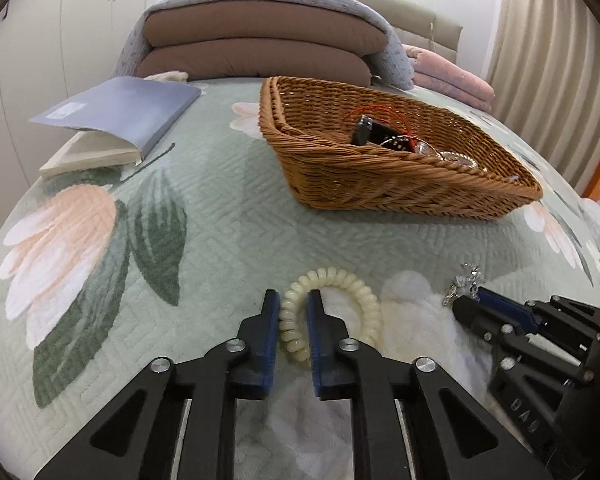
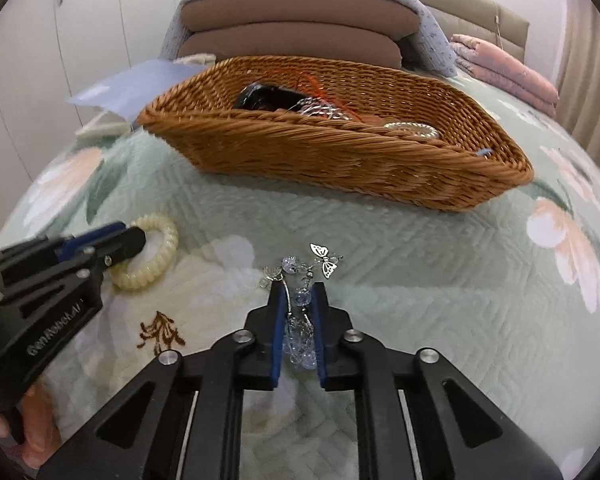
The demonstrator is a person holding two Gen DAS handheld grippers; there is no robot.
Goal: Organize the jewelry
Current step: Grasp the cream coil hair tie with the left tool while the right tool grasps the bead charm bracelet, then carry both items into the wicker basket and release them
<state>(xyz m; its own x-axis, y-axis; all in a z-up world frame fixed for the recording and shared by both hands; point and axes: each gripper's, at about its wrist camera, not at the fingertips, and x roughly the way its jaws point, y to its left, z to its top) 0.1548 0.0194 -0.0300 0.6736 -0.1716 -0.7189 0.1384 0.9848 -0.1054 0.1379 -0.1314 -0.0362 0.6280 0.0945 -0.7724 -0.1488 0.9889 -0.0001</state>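
Bed (image 1: pixel 228 240): covered by a pale green quilted spread with large pink-and-white flowers; carries all items listed.

Left gripper (image 1: pixel 293 300): lower centre of the left wrist view, black frame with blue pads. Jaws slightly apart, one on each side of the near-left arc of the cream coil bracelet (image 1: pixel 340 304); whether the pads press the coil cannot be told. In the right wrist view it enters from the lower left (image 2: pixel 134 236), its tip over the same bracelet (image 2: pixel 156 256), which lies flat on the bed.

Right gripper (image 2: pixel 298 292): lower centre of the right wrist view. Jaws narrowly spread with the crystal bead bracelet (image 2: pixel 300 340) between them; contact with the pads cannot be confirmed. A silver butterfly charm (image 2: pixel 323 261) lies just beyond the jaw tips. In the left wrist view this gripper sits at the lower right (image 1: pixel 470 300), with the silver charm cluster (image 1: pixel 466 280) at its tip.

Wicker basket (image 1: pixel 400 184): brown, rectangular, upper centre-right of both views, well apart from both grippers. Contents: a black item (image 1: pixel 364 130), red cord (image 1: pixel 380 111), a clear beaded ring (image 2: pixel 414 130) near its right end.

Open book (image 1: pixel 116 120): blue cover, face down, upper left of the left wrist view.

Folded brown bedding (image 1: pixel 260 44): stacked at the top centre under a grey quilt. Pink folded blanket (image 1: pixel 448 76): upper right.
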